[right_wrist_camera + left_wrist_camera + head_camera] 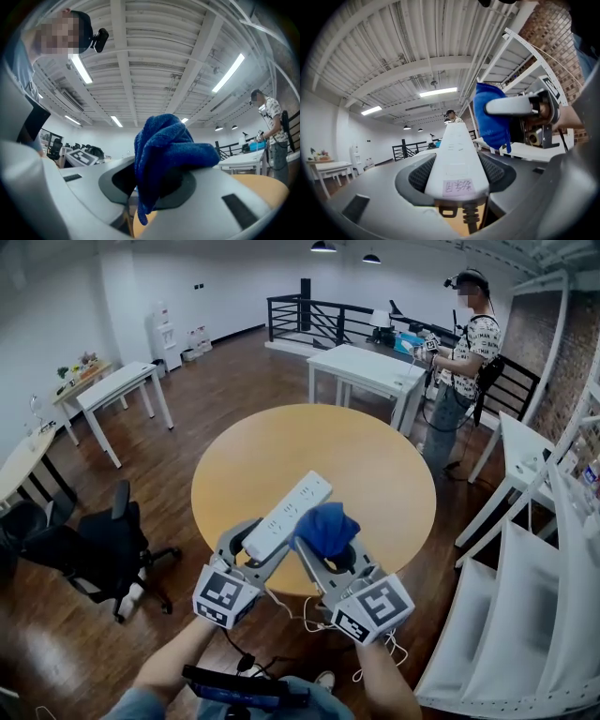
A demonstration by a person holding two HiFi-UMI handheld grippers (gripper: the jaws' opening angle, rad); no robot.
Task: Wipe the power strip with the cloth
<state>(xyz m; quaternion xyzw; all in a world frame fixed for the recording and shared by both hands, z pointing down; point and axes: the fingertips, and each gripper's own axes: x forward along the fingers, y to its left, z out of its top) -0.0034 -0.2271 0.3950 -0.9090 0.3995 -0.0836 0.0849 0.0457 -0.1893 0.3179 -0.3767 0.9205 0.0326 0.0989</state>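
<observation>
Labelled power strip (456, 150) clamped, cloth (490, 123) beside

Left gripper (263, 540) and right gripper (324, 536) are grey.

Held pair at the near edge of the bench (281, 456).
Power strip (288, 515) clamped in left tongs (255, 547), reaching forward over the bench; cloth (326, 527) pinched in right tongs (328, 554), just beside the strip's right side. Chair (103, 545) on the floor left of the bench; table (370, 369) and standing person (464, 362) behind; shelving (525, 615) at right.
</observation>
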